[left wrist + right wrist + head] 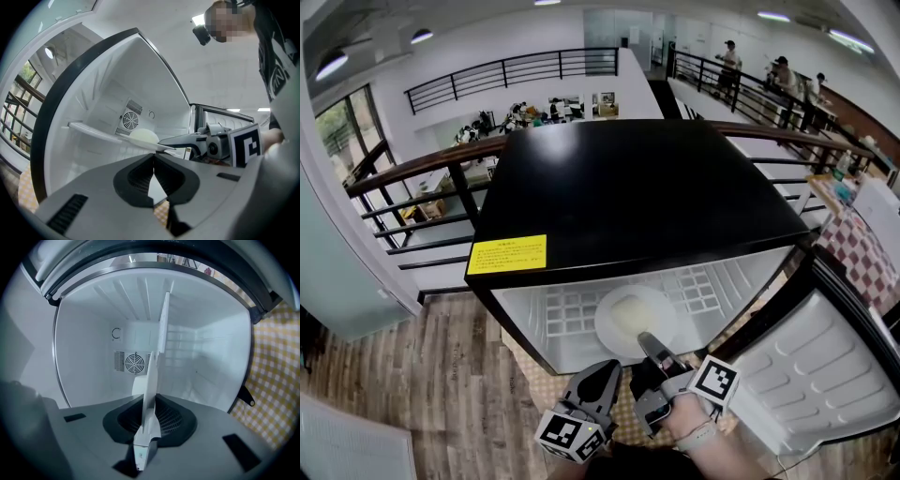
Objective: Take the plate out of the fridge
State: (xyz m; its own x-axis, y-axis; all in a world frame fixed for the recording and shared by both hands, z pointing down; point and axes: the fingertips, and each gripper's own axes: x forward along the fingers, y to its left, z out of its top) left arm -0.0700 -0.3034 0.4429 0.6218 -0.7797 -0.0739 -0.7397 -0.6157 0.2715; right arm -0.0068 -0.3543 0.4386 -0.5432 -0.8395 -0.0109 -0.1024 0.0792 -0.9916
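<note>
Label (506, 254), yellow, illegible, atop fridge (637, 187)

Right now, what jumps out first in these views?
The small fridge with its glossy black top fills the middle of the head view, its door swung open to the right. A white plate lies on the shelf inside, and the right gripper is clamped on the plate's near rim. The left gripper hangs shut and empty just in front of the fridge.
</note>
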